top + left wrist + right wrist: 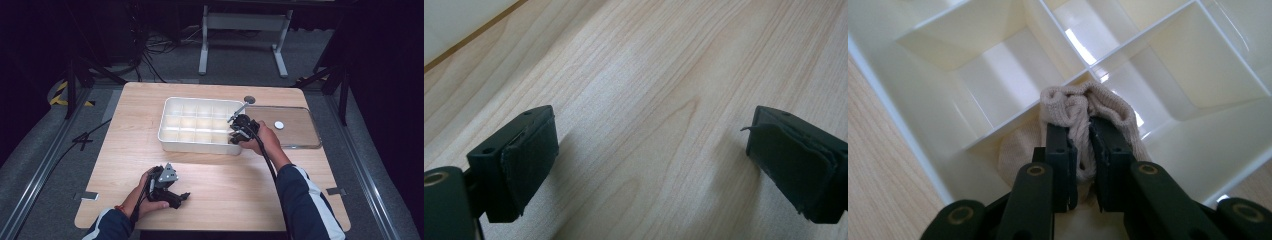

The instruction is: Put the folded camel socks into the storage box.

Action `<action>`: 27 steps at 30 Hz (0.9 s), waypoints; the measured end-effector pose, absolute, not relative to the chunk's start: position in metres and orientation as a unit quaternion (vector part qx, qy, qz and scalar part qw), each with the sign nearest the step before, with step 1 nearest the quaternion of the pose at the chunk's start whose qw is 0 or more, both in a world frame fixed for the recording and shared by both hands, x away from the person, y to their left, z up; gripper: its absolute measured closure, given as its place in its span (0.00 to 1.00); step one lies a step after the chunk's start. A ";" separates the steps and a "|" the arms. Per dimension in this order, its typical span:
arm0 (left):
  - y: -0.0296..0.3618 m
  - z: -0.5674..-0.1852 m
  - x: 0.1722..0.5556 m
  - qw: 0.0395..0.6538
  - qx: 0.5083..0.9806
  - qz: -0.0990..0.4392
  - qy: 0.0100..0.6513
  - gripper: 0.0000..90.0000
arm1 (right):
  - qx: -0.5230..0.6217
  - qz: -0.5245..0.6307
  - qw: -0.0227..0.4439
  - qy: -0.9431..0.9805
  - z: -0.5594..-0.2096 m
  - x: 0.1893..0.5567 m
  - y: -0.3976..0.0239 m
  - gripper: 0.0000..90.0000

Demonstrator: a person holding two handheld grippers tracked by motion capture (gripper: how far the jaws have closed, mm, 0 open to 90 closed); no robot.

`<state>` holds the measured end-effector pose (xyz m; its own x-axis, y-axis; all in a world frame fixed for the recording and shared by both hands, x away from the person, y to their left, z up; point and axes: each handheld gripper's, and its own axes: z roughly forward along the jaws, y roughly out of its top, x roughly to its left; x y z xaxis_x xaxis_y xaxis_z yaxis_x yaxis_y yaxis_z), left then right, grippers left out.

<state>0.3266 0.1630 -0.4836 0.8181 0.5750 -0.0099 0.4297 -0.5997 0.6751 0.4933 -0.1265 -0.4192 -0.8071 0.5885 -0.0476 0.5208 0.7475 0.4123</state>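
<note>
Beige knitted cloth, bunched [1083, 107], pinched between the two black jaws of the right gripper [1083, 150]; jaws nearly together, clamped on the fabric. Bundle sits over a divider wall inside the cream-white plastic compartment tray [928, 120], at a cell near the tray's outer wall; more cloth spills down into the cell nearest the gripper.

High view: right gripper [239, 131] at the tray's near right corner, tilted down into it, held by the person's right hand [265, 140]. Tray [167, 137] sits mid-table on the pale wooden tabletop [225, 185]. Clear flat plastic lid [300, 135] lies just right of the tray, a small white disc [279, 125] on it.

Left gripper [172, 192] low over the near left part of the table, well apart from the tray. Left gripper view: black padded fingers [526, 160] wide apart, bare wood grain between them.
</note>
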 end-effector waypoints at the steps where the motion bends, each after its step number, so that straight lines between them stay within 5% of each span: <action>1: 0.163 -0.484 0.327 0.346 0.888 0.105 0.283 0.07 | 0.297 0.194 0.088 0.931 -0.419 0.493 -0.127 0.88; 27: 0.163 -0.484 0.326 0.348 0.887 0.105 0.285 0.07 | 0.299 0.241 0.104 0.917 -0.403 0.482 -0.138 0.78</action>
